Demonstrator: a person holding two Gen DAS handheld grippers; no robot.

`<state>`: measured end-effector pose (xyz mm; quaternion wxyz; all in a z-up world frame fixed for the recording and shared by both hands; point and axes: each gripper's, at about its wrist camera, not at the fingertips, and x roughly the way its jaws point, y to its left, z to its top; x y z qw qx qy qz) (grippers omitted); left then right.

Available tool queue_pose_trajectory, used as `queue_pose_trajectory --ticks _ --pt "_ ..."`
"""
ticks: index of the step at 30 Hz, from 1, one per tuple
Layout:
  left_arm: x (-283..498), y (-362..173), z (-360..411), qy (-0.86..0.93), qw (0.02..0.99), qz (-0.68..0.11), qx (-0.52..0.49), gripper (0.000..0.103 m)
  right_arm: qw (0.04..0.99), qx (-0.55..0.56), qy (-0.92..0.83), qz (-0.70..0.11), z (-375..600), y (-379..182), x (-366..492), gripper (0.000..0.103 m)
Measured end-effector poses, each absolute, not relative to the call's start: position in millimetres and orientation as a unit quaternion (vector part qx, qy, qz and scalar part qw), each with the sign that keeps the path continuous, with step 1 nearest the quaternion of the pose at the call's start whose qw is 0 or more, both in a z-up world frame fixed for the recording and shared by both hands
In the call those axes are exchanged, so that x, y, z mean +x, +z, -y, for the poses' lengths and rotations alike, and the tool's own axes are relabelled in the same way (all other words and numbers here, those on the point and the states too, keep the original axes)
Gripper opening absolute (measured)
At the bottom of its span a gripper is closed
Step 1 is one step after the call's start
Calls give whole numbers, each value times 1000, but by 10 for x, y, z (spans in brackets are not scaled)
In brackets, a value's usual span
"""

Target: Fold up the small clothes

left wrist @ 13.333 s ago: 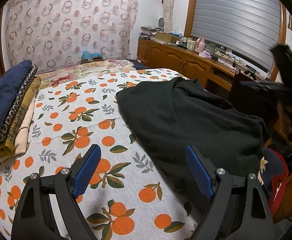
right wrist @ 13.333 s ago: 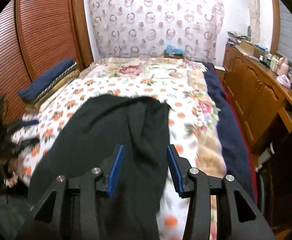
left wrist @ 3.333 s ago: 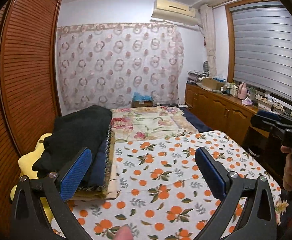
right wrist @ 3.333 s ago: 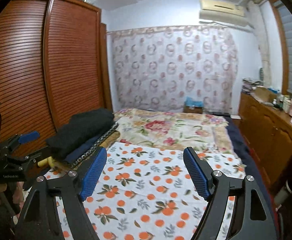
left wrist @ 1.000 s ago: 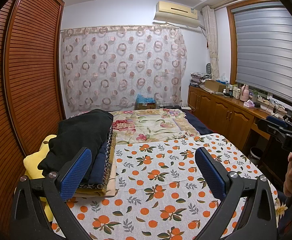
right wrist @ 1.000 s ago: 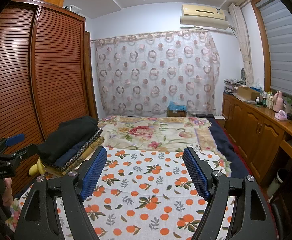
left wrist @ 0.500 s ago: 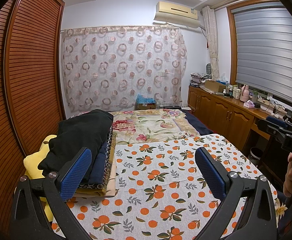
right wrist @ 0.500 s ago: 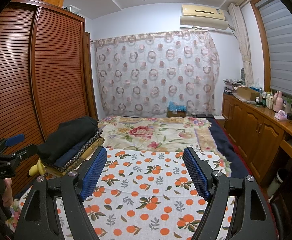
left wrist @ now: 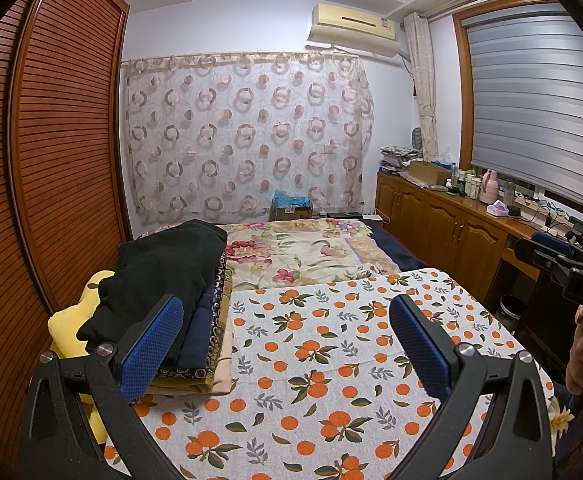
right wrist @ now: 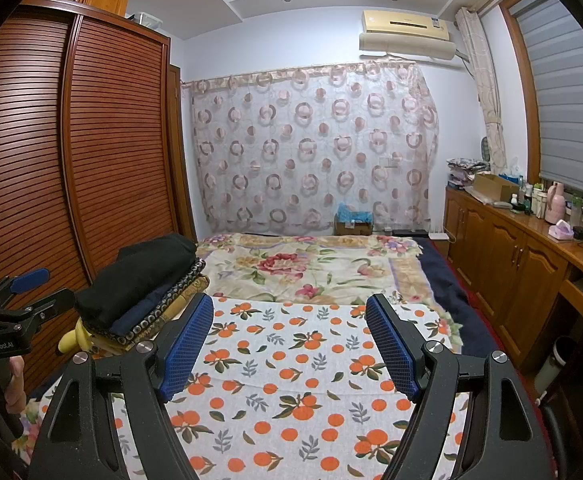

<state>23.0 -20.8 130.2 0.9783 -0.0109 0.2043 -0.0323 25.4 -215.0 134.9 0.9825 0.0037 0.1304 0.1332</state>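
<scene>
A folded black garment [left wrist: 163, 268] lies on top of a stack of folded clothes [left wrist: 207, 344] at the left edge of the bed; it also shows in the right wrist view [right wrist: 139, 276]. My left gripper [left wrist: 287, 336] is open and empty, held above the orange-print sheet [left wrist: 331, 360]. My right gripper [right wrist: 291, 340] is open and empty above the same sheet [right wrist: 291, 380]. The left gripper also shows at the left edge of the right wrist view [right wrist: 31, 292], and the right gripper at the right edge of the left wrist view [left wrist: 547, 254].
A wooden slatted wardrobe [left wrist: 51, 160] stands left of the bed. A wooden cabinet [right wrist: 511, 260] with bottles and boxes runs along the right wall. A floral quilt [left wrist: 303, 252] covers the far half of the bed. A yellow soft toy [left wrist: 67, 328] lies under the stack.
Over the last second nothing has visibly moved. Earlier, the black garment went from spread on the sheet to folded on the stack, and both grippers were raised.
</scene>
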Motion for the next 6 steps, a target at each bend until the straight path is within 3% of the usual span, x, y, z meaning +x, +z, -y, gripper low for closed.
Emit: queue_pose_trajectory --ticks 6 --pt "237 1297 187 -32 978 -206 -11 103 983 4 132 -130 2149 1348 254 80"
